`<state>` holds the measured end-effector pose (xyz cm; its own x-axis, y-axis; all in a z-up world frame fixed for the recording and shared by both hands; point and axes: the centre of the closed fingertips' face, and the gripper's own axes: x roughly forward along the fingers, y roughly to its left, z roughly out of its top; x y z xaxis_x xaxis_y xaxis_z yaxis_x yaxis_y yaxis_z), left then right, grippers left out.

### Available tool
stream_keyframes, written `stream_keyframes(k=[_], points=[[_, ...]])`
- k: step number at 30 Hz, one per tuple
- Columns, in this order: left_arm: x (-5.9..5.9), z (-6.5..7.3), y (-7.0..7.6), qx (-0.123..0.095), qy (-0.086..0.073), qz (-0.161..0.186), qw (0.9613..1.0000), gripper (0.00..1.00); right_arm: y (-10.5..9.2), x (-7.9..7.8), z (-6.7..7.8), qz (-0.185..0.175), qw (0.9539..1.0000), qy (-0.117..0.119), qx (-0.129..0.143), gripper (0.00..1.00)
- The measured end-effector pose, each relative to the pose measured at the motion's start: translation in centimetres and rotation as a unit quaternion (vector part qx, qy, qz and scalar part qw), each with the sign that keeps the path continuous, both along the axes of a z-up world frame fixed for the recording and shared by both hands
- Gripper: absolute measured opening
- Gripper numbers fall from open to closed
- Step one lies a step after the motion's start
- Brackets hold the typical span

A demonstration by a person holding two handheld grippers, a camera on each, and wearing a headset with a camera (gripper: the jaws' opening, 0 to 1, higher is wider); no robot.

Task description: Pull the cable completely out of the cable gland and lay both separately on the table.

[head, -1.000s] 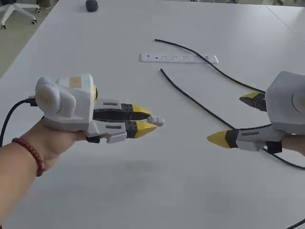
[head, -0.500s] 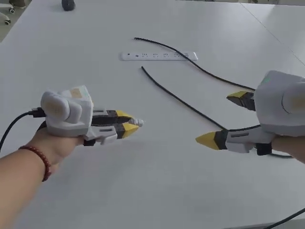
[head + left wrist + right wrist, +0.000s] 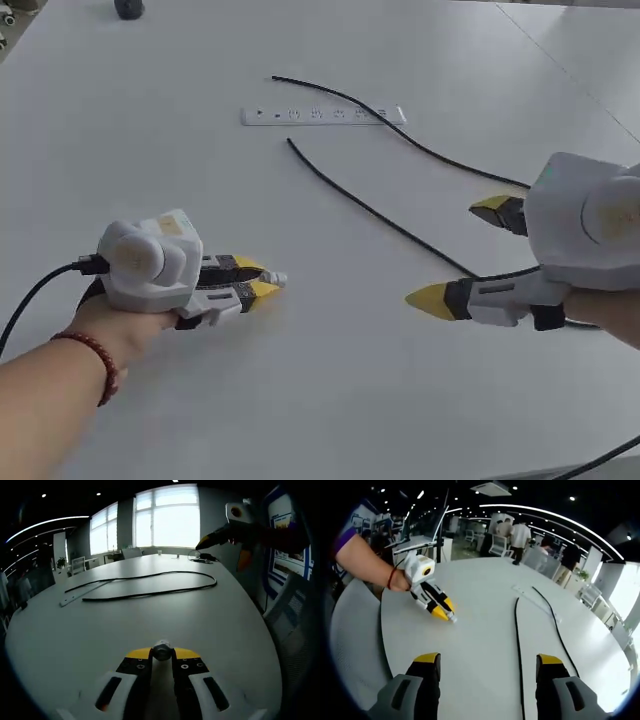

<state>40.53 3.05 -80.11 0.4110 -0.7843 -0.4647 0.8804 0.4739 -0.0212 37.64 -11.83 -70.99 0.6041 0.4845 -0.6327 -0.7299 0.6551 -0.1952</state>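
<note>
we see the left gripper (image 3: pixel 256 278) clenched on the gland (image 3: pixel 275 279), a small pale grey piece poking out past the yellow tips. in the left gripper view the gland sits dead centre between the closed jaws, round end facing forward. this gripper hangs low over the table (image 3: pixel 330 400), left of the cable (image 3: pixel 370 208). we cannot tell if the gland touches the surface.

the right gripper (image 3: pixel 465 255) is released, jaws spread wide, nothing in them.

the cable is out of the gland and lies flat on the table. it is a thin black line running from near the power strip (image 3: pixel 320 115) diagonally toward the right gripper. in the right gripper view its near stretch runs on the table between the two spread jaws, closer to the right one, not gripped. gland and cable are well apart.

the strip's cord (image 3: pixel 420 145) is also black. it curves from the strip's far side and runs roughly alongside the cable, further from us.

a small dark object (image 3: pixel 128 8) sits at the far end of the table; we cannot tell what it is. the hand (image 3: pixel 120 325) holding the left gripper has a red bead band at the wrist.
</note>
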Motion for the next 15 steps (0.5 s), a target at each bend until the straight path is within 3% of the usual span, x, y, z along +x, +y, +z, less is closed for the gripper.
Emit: stream_keyframes(k=[12,15], points=[[-0.5,-1.7,0.8,0.034,0.018,0.0,0.9993,0.17,0.1,0.0,0.3,0.003,1.0,-0.005,-0.001,0.77],[-0.3,-1.7,1.0,0.034,0.015,0.005,0.9993,0.21,0.0,0.0,0.3,0.002,1.0,-0.005,-0.002,0.77]])
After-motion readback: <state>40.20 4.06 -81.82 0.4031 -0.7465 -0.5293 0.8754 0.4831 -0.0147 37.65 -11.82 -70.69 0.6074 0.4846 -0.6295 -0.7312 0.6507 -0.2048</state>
